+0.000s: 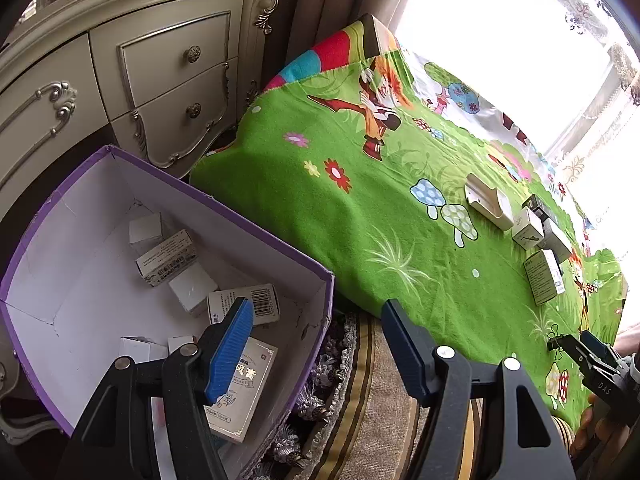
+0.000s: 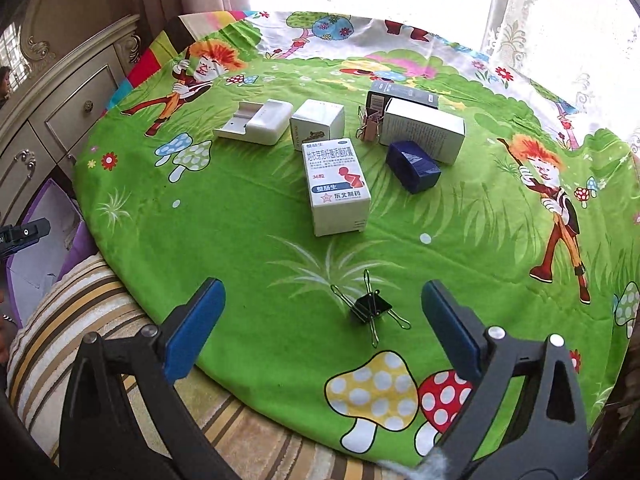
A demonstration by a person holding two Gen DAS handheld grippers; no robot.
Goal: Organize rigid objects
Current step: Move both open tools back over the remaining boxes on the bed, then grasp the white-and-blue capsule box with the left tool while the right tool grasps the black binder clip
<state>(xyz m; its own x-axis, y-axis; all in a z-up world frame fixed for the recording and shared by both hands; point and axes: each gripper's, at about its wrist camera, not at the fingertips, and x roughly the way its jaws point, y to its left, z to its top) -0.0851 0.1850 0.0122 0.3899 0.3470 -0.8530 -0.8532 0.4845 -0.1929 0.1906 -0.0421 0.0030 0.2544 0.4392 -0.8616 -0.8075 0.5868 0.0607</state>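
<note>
Right gripper (image 2: pixel 322 320): spread wide, empty, above the small black metal binder clip (image 2: pixel 370 308) on the green cartoon cloth (image 2: pixel 240 240).
Step advice: centre the clip's body between the pads before closing; wire handles may slip.
Left gripper (image 1: pixel 316 344): half-spread, empty, at the box's rim.
Purple-edged cardboard box (image 1: pixel 256 226): holds several small white cartons.
Farther: white medicine carton (image 2: pixel 338 188) with other boxes, awaiting sorting.

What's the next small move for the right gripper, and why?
Probably lower the right gripper over the small black metal binder clip and close. Its jaws stand open and empty, the clip lies loose on the green cartoon-print cloth between them, nearest of all the items.
</note>
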